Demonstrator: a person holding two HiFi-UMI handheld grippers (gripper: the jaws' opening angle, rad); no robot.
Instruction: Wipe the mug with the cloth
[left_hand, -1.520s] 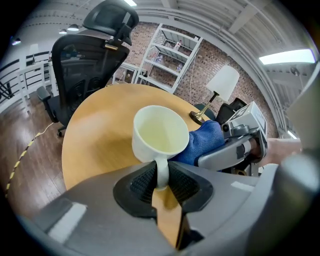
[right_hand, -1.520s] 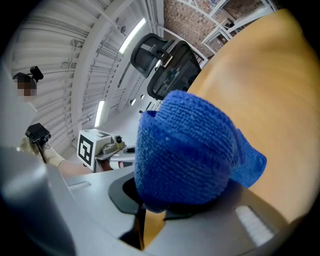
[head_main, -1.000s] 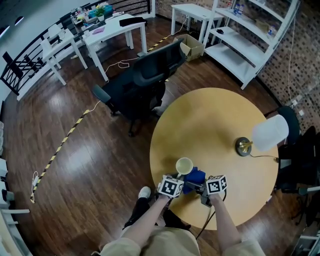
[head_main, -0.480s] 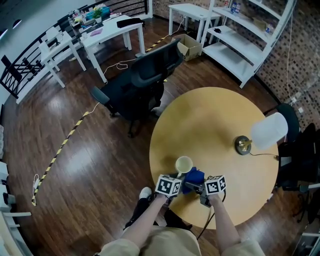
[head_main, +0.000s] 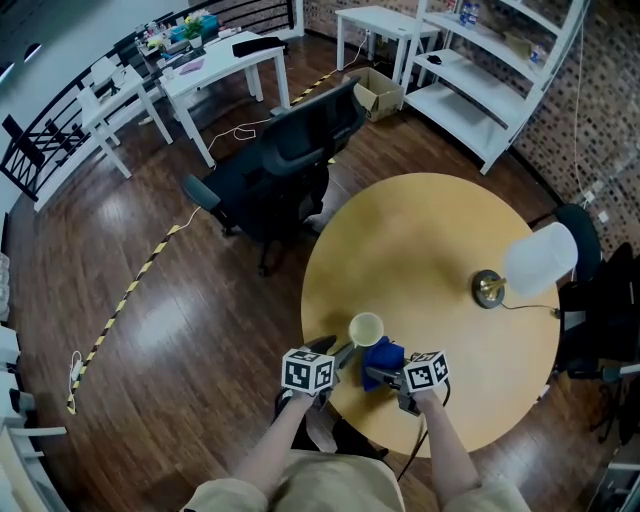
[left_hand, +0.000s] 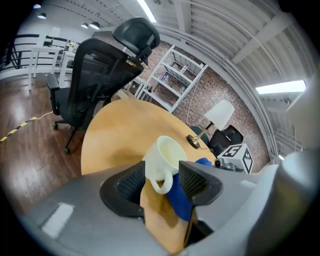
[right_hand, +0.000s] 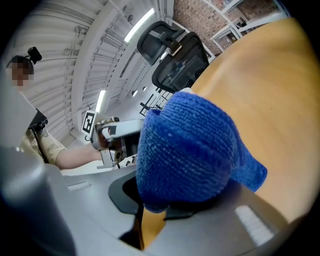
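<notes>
A cream mug (head_main: 366, 329) stands upright near the front edge of the round wooden table (head_main: 440, 250). My left gripper (head_main: 340, 354) sits just left of it, and its jaws are opening. In the left gripper view the mug (left_hand: 167, 156) has its handle between the pads (left_hand: 192, 180), which stand clear of it. My right gripper (head_main: 382, 374) is shut on a bunched blue cloth (head_main: 381, 357) that lies right beside the mug. The cloth (right_hand: 190, 150) fills the right gripper view and hides the fingertips.
A lamp with a white shade (head_main: 538, 264) stands on the table's right side. A black office chair (head_main: 290, 160) is behind the table. White shelves (head_main: 500, 80) and white desks (head_main: 225, 60) stand further back. The table edge is close to both grippers.
The left gripper has opened and drawn back to the left, letting go of the mug's handle. The mug and the right gripper with the cloth have hardly moved.
</notes>
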